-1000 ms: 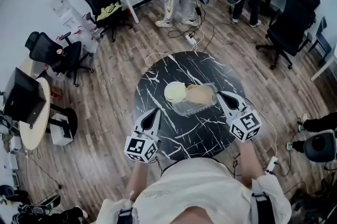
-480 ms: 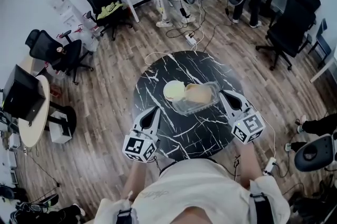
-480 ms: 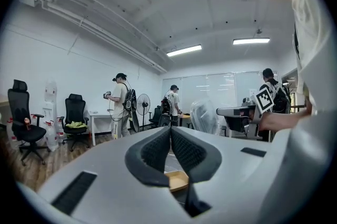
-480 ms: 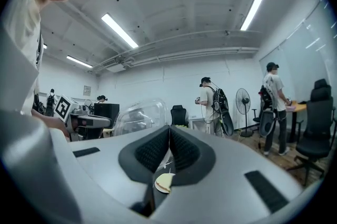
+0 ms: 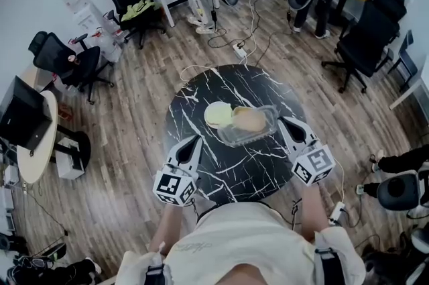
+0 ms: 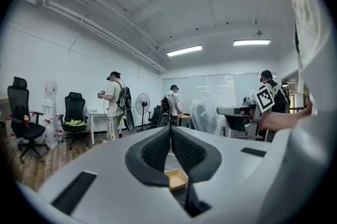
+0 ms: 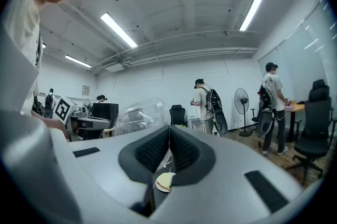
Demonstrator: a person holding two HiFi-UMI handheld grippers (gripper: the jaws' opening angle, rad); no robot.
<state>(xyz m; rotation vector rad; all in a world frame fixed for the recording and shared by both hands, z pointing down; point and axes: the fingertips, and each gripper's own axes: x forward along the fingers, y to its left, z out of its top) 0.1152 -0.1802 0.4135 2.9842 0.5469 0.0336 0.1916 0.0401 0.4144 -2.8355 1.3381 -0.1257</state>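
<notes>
In the head view, the clear container (image 5: 231, 138) sits at the centre of the black marbled surface (image 5: 234, 173), with a brown bun-like piece (image 5: 249, 119) inside and a pale round disc (image 5: 216, 114) at its upper-left end. The left gripper (image 5: 196, 140) hovers lower left and the right gripper (image 5: 283, 121) just beside its right end. Both have their fingers pressed together on nothing. For a clean hold, I judge the right fingers should part first and meet the rim level, not nudge it.

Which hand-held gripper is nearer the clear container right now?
Right. The right hand-held gripper sits just beside the right end of the container; the left hand-held gripper lies farther off, toward its front-left corner.
</notes>
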